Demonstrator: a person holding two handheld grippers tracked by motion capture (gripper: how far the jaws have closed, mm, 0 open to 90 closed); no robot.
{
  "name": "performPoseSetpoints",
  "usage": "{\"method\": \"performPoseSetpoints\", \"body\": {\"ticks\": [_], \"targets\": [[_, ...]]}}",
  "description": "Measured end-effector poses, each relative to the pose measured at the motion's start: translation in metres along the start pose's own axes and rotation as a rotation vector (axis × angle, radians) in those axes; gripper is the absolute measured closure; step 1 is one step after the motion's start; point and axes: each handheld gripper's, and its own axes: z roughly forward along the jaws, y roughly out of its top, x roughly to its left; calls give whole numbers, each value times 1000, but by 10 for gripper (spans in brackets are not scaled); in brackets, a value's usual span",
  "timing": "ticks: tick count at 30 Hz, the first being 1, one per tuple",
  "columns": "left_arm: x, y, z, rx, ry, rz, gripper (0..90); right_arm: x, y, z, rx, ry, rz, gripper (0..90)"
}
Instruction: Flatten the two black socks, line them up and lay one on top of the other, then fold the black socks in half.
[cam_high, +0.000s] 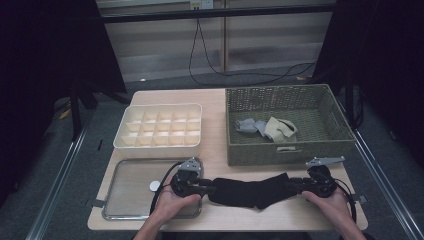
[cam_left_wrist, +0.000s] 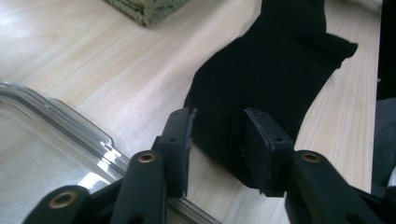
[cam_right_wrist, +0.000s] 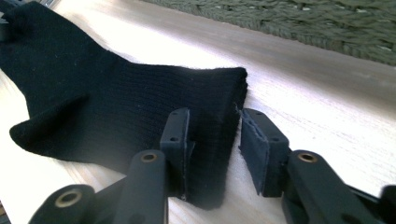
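Note:
A black sock (cam_high: 250, 192) lies stretched flat along the front of the wooden table, between my two grippers. My left gripper (cam_high: 210, 189) is at the sock's left end. In the left gripper view its jaws stand apart (cam_left_wrist: 217, 135), with the sock's end (cam_left_wrist: 271, 70) lying between them and a gap at each pad. My right gripper (cam_high: 295, 186) is at the right end. In the right gripper view the sock's cuff (cam_right_wrist: 116, 93) lies between the parted jaws (cam_right_wrist: 215, 135), clear of the right pad. Both are open.
A metal tray (cam_high: 112, 200) lies at the front left under my left hand, its rim (cam_left_wrist: 46, 140) close to the jaws. Behind it stands a cream divider box (cam_high: 159, 106). A green wicker basket (cam_high: 285, 152) at the back right holds a grey sock (cam_high: 247, 125) and a beige one (cam_high: 280, 129).

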Motion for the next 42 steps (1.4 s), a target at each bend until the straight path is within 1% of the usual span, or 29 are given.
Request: {"method": "performPoseSetpoints", "body": {"ticks": [2, 4, 5, 7, 8, 9, 10, 11, 12, 14, 15, 17, 18, 19, 21, 22, 24, 27, 28, 29, 30, 31, 32, 36, 41, 42], "targets": [[-2, 0, 1, 9, 15, -4, 572, 0, 0, 1, -2, -9, 2, 577], [-2, 0, 3, 11, 14, -1, 561, -1, 0, 1, -2, -13, -12, 558], [-2, 0, 2, 23, 16, 2, 557, 0, 0, 2, -4, -15, -16, 558], [-1, -1, 3, 16, 16, -3, 555, 2, 0, 3, -5, -27, -33, 569], [-1, -1, 4, 14, 31, -5, 552, 3, -1, 3, -11, -32, -39, 598], [0, -2, 4, 20, 15, -8, 552, 4, -2, 3, -15, -44, -43, 617], [1, -2, 5, 17, 12, -12, 552, 5, -3, 4, -25, -53, -51, 618], [1, -2, 6, 24, 11, -16, 546, 6, -5, 4, -36, -54, -77, 618], [1, -2, 6, 20, 6, -16, 538, 6, -6, 4, -44, -54, -88, 619], [2, -2, 6, 26, 2, -15, 524, 6, -6, 4, -44, -46, -81, 630], [2, -2, 7, 20, 2, -15, 517, 7, -6, 4, -40, -43, -80, 642], [1, -1, 6, 23, 9, -8, 497, 8, -6, 4, -30, -49, -68, 664], [1, -1, 5, 24, 2, -2, 492, 9, -5, 4, -25, -55, -79, 677], [0, -1, 5, 20, 3, -1, 483, 10, -4, 4, -15, -65, -77, 690], [0, -1, 5, 32, 8, 3, 467, 12, -3, 5, -7, -67, -76, 725], [0, -1, 6, 21, 10, -1, 463, 12, -2, 5, -5, -68, -75, 734], [-1, 0, 5, 24, 14, -10, 465, 11, -1, 6, 3, -62, -49, 768], [0, 1, 4, 22, 11, -7, 465, 9, 0, 5, 3, -52, -10, 806], [0, 1, 4, 23, 16, -6, 465, 9, 0, 4, -1, -49, -4, 815], [0, 1, 4, 14, 12, -8, 465, 8, 0, 3, -3, -43, 14, 820], [0, 1, 2, 20, 9, -3, 472, 8, 0, 3, -1, -36, 19, 823], [-1, 2, 1, 22, 16, -1, 486, 7, 0, 3, -8, -31, 27, 825], [0, 2, 1, 14, 21, -3, 487, 6, 0, 3, -9, -23, 35, 826], [0, 2, 1, 18, 30, 3, 529, 5, 0, 0, -25, -9, 43, 829], [-3, 2, 2, 15, 18, 18, 605, 6, 0, -4, -55, 2, 59, 832], [-3, 2, 2, 18, 13, 26, 637, 6, 0, -5, -58, 5, 62, 832]]}}
